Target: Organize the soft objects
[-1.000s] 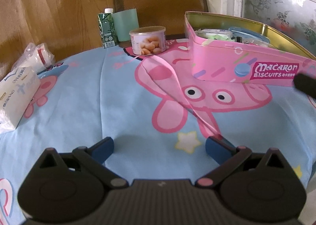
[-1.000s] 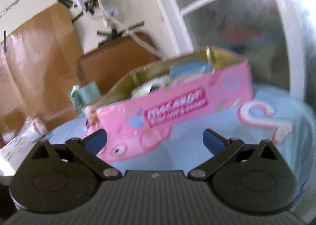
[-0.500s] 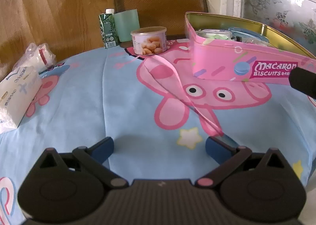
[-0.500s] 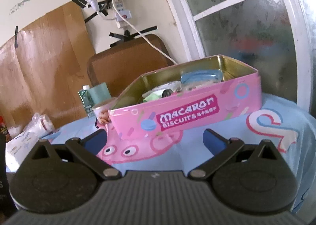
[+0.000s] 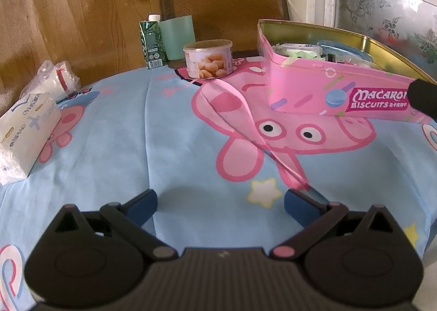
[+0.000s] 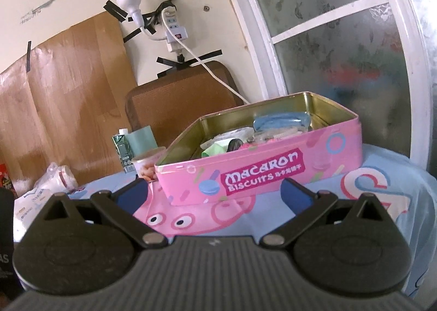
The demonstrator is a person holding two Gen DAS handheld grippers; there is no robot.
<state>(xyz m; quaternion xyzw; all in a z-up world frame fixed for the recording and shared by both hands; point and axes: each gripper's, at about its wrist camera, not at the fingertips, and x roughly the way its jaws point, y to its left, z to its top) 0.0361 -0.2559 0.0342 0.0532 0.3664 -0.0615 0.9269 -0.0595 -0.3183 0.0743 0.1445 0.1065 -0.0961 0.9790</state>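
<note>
Left wrist view: the left tool (image 5: 220, 201) stands wide and empty, low over the blue cartoon-print cloth (image 5: 114, 130) that covers the table. Taking the pink biscuit tin (image 5: 314, 87) as landmark, the tool sits well in front of it and to its left. A raised fold of the cloth (image 5: 245, 125) runs from near the tin's left corner down to the tool's right finger. Just left of the tin stands a round snack can (image 5: 209, 58), then a green carton (image 5: 151, 41) and a pale green cup (image 5: 177, 37). Far left of the tin lie a tissue pack (image 5: 24, 130) and a clear bagged roll (image 5: 52, 81). Soft packets fill the tin, lid off.

Right wrist view: the right tool (image 6: 214, 192) is also wide and holds nothing, close before the tin (image 6: 273, 171), facing its lettered side. Inside, 1 blue soft pack (image 6: 281, 121) lies at the back and a light green pouch (image 6: 215, 148) near the front.

The tissue pack looks like the soft thing still outside; its long axis runs from near the camera away toward the wall, one narrow end toward the left tool.

Risks, as I judge them: a low finger could snag the cloth fold and drag the can or tin, and a hard pinch on the pack would crush it or let its slick wrap slip.
</note>
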